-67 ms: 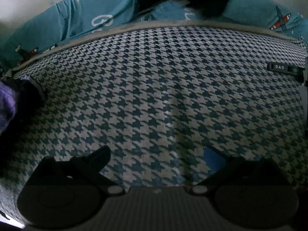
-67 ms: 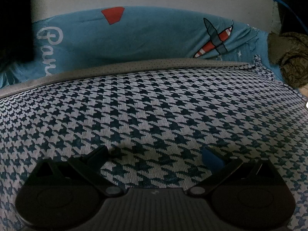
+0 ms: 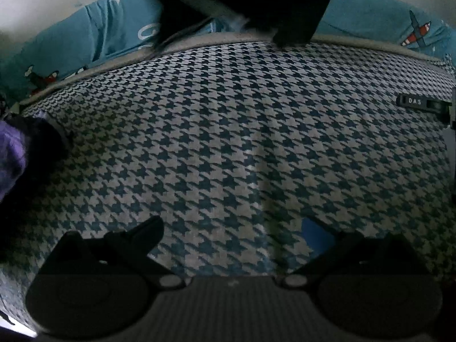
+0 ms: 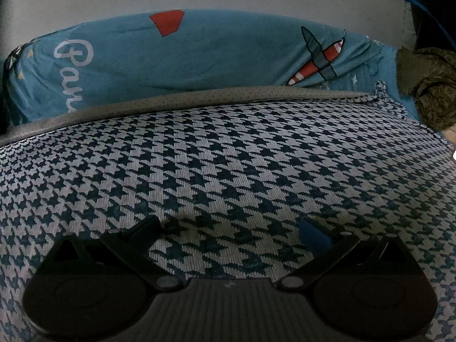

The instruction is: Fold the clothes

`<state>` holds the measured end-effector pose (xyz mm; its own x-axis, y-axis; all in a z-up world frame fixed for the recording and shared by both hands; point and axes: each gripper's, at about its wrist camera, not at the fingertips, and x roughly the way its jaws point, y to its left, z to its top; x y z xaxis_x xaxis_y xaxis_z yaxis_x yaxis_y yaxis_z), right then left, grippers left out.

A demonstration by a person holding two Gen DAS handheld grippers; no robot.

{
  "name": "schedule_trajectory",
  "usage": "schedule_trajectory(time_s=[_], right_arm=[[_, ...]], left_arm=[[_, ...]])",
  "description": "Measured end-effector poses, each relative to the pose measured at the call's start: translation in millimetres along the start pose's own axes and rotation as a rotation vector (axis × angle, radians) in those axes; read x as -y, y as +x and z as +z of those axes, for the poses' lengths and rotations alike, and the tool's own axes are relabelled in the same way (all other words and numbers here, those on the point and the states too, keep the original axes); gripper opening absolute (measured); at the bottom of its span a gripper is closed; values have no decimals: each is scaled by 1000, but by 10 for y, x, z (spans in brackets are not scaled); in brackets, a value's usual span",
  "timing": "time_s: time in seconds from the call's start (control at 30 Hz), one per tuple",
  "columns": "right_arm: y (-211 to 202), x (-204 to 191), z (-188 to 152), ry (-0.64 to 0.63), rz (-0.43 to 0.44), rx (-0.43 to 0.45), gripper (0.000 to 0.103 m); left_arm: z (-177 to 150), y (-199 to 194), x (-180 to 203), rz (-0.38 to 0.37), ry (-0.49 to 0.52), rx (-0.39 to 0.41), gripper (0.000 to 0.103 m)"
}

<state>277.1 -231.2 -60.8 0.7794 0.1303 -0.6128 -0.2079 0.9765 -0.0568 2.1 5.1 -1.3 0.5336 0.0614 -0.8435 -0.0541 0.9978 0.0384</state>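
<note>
A blue-and-white houndstooth cloth [image 3: 228,148] lies spread flat and fills both views, also as houndstooth cloth [image 4: 228,165]. Its grey hem [image 4: 176,101] runs along the far edge. My left gripper [image 3: 232,230] hovers low over the cloth, open, with nothing between its fingers. My right gripper [image 4: 229,228] is likewise open and empty just above the cloth. A purple and black garment [image 3: 17,154] lies bunched at the left edge of the left wrist view.
A teal sheet with aeroplane prints [image 4: 199,57] lies beyond the cloth. A large dark object [image 3: 256,2] hangs at the top of the left view. A black "DAS" label [image 3: 414,102] sits at right. An olive patterned fabric [image 4: 430,97] lies far right.
The dark object at the top of the left wrist view has grown larger and shifted right. The right wrist view is nearly unchanged.
</note>
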Motion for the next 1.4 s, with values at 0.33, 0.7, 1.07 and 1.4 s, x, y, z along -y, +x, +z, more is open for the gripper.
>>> schedule_trajectory(time_s=[0.33, 0.7, 1.07, 1.4], right_arm=[[9, -38, -1, 0, 0, 0, 103], [14, -6, -12, 0, 0, 1, 103], [3, -2, 2, 0, 0, 1, 103], [2, -2, 4, 0, 0, 1, 103]], left_arm=[[-13, 85, -65, 14, -32, 5, 103], [-80, 51, -76, 19, -25, 27, 103], [-77, 57, -91, 28, -38, 19, 103], [-75, 72, -86, 31, -39, 11, 103]])
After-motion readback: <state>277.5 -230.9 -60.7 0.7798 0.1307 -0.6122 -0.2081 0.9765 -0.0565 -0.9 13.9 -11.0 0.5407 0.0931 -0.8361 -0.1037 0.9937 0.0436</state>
